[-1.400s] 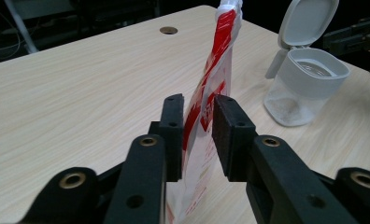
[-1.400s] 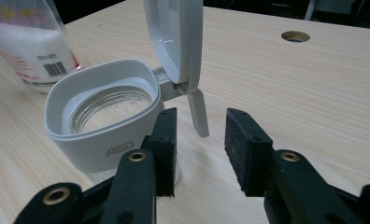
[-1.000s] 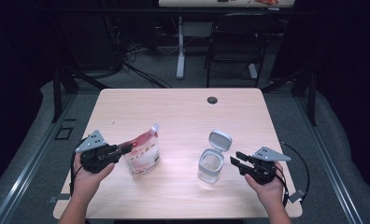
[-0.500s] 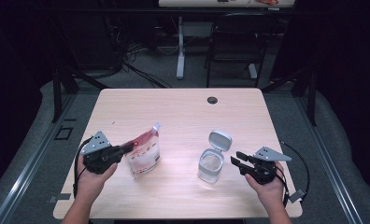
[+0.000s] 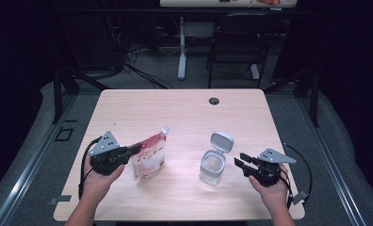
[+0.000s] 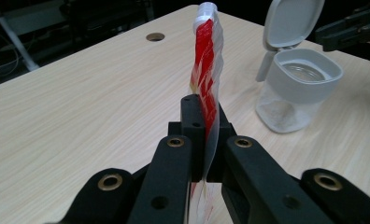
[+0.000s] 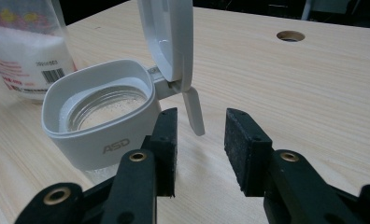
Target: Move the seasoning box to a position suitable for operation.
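Left gripper view: left gripper (image 6: 204,140) pinching pouch (image 6: 206,84) edge near table's (image 5: 175,106) left-front corner; risking slipping, spilling short of jar (image 5: 212,167). Right gripper (image 5: 241,162) gaping empty beside jar.

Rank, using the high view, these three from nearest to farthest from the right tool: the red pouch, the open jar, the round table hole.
1. Open jar: just left of the right tool.
2. Table hole: at the far edge.
3. Red pouch: across the table, in the left tool.

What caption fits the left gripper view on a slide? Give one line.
Left gripper pinches the edge of a red-and-white pouch; an open-lidded clear jar stands beyond.
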`<state>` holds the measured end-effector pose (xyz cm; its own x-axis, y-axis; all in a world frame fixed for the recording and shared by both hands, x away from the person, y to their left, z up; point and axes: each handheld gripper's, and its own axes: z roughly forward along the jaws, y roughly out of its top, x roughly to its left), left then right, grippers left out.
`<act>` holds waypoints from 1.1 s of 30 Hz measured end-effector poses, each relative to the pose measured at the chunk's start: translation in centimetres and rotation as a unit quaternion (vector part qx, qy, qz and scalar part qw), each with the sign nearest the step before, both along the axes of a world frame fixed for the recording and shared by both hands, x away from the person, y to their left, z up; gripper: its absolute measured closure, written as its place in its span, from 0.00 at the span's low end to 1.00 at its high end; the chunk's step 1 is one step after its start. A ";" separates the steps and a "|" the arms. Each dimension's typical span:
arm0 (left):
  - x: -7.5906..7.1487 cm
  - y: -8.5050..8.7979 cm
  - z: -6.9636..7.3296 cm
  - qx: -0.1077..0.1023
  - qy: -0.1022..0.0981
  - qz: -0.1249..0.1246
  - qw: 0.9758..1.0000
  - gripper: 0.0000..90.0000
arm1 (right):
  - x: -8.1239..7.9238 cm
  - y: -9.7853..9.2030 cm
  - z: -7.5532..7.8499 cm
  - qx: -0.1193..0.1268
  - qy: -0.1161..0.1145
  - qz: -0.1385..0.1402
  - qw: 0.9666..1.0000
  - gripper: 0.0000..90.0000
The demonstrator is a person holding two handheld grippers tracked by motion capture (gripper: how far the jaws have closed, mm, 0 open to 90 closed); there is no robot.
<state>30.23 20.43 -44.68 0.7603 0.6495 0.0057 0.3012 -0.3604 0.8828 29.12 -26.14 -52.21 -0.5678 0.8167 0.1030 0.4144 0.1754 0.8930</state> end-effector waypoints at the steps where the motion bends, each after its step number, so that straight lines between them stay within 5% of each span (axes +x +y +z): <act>1: -0.1 -0.2 0.1 0.001 -0.002 -0.003 1.000 1.00 | 0.0 0.0 0.0 0.000 0.000 -0.001 1.000 0.72; 17: 0.1 -3.5 0.2 -0.006 -0.004 -0.054 0.999 1.00 | -0.9 -0.9 0.0 0.002 -0.002 -0.016 1.000 0.72; 33: 0.2 -5.5 -0.5 -0.017 0.004 -0.106 0.994 1.00 | -1.3 -1.3 0.0 0.002 -0.001 -0.022 1.000 0.72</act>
